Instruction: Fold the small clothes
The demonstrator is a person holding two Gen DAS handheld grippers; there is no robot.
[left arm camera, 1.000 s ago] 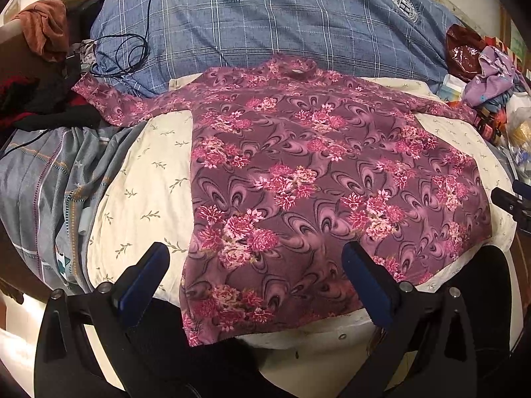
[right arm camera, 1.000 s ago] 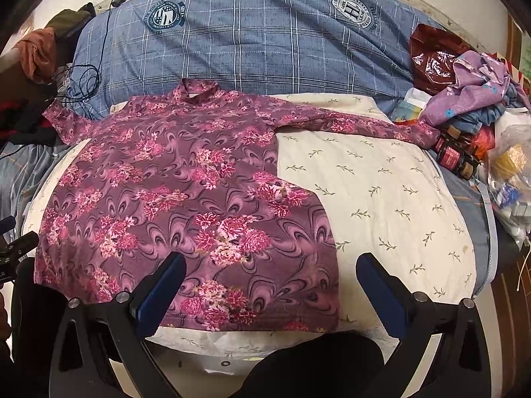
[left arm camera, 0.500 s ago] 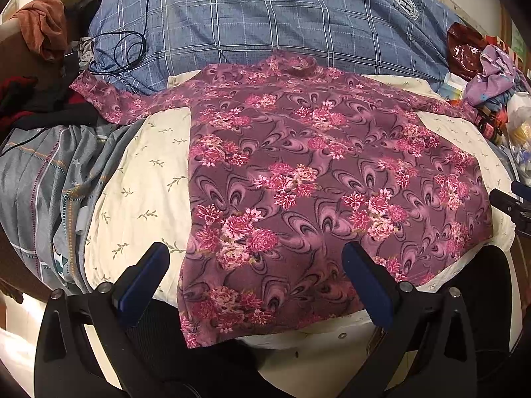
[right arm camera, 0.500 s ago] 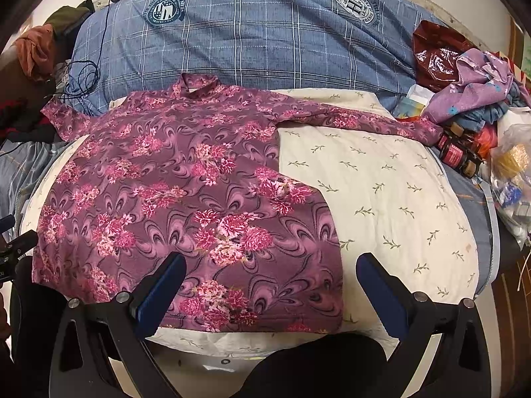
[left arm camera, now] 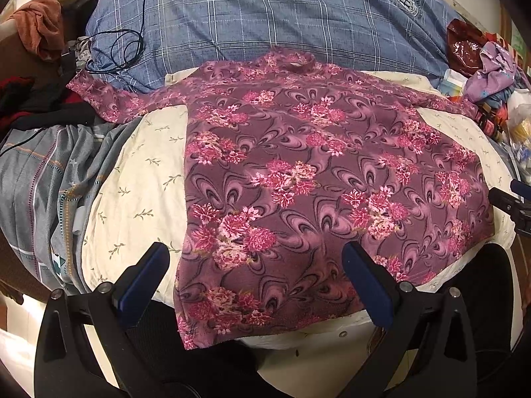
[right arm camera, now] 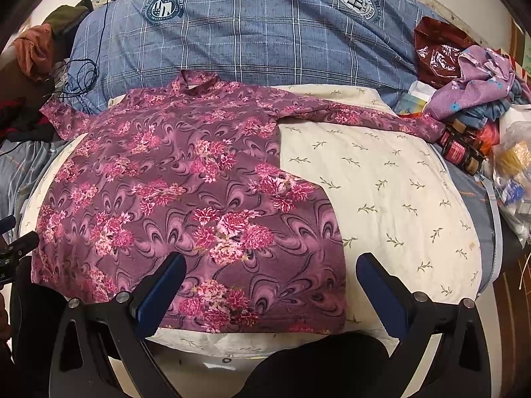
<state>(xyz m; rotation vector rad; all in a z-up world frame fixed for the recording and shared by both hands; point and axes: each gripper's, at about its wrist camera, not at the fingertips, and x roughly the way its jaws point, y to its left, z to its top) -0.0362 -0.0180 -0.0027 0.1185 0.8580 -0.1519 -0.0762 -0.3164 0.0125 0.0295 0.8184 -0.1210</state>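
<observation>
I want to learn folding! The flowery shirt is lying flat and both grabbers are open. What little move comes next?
Probably the right gripper reaches to the long sleeve and pinches its cuff: the shirt lies spread flat, both sleeves stick out sideways, and nothing is held.

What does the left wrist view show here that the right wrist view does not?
Only the left wrist view shows the grey striped blanket spread out beside the cream pad. Only the right wrist view shows the dark bottles and the shirt's right sleeve end. Both show the floral shirt lying flat, the blue pillow, and open grippers: left, right.
</observation>
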